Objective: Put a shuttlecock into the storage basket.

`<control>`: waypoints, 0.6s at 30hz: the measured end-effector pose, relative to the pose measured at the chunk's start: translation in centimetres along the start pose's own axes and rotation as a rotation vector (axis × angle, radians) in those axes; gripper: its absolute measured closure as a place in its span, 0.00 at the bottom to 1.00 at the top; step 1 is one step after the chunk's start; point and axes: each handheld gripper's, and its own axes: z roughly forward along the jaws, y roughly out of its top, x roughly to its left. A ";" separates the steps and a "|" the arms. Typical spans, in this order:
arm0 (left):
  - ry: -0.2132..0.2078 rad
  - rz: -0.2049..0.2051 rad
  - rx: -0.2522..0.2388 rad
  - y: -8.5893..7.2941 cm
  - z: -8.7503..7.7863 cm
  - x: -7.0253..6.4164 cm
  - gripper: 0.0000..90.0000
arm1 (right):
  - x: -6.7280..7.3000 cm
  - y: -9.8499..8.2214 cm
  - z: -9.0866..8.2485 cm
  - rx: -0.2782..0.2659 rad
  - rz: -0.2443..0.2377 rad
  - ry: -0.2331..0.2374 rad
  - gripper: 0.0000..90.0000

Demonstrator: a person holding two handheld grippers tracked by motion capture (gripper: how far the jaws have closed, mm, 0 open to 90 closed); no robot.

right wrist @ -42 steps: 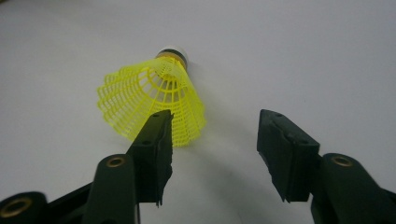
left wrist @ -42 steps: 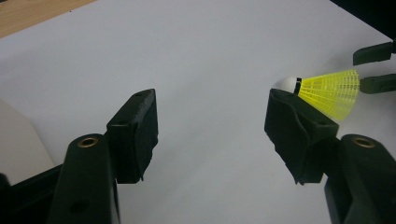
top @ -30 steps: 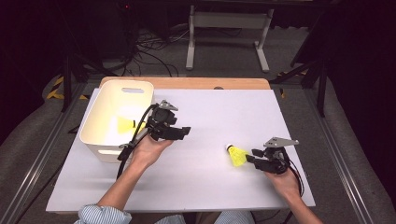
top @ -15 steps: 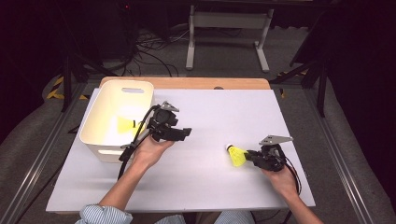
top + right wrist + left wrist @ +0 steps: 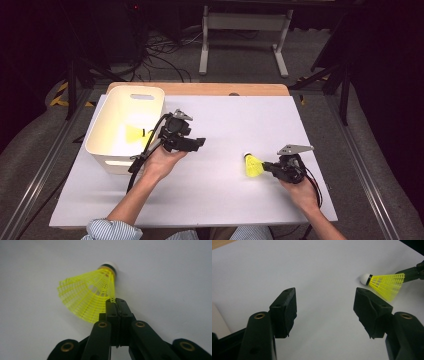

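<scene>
Progress looks partial: behind and to the left of the left tongs [image 5: 199, 143] stands a white bin [image 5: 102, 145] with one yellow shuttlecock [image 5: 134, 134] already lying inside, so at least one item seems sorted. The left tongs hover with jaws wide apart and nothing between them, just beside the bin's near wall. Farther right on the white counter [image 5: 220, 195], the right tongs [image 5: 115, 301] have just been closing and now pinch the rim of a second yellow shuttlecock [image 5: 88, 296] by its mesh skirt, its white cork tip pointing away from them. By my reading, the grasp is made, and the lift and the carry over to the bin remain. Part of the bin's floor is hidden behind the left tongs, so whether more lies in there I cannot tell.
</scene>
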 end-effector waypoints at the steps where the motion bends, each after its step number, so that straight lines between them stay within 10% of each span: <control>1: -0.001 -0.001 0.001 0.0 0.0 0.0 0.40 | 0.1 0.1 -0.1 -0.001 -0.003 0.000 1.00; 18: -0.018 0.002 0.004 -0.3 0.2 0.1 0.40 | 1.4 2.3 -0.7 -0.018 -0.043 -0.016 1.00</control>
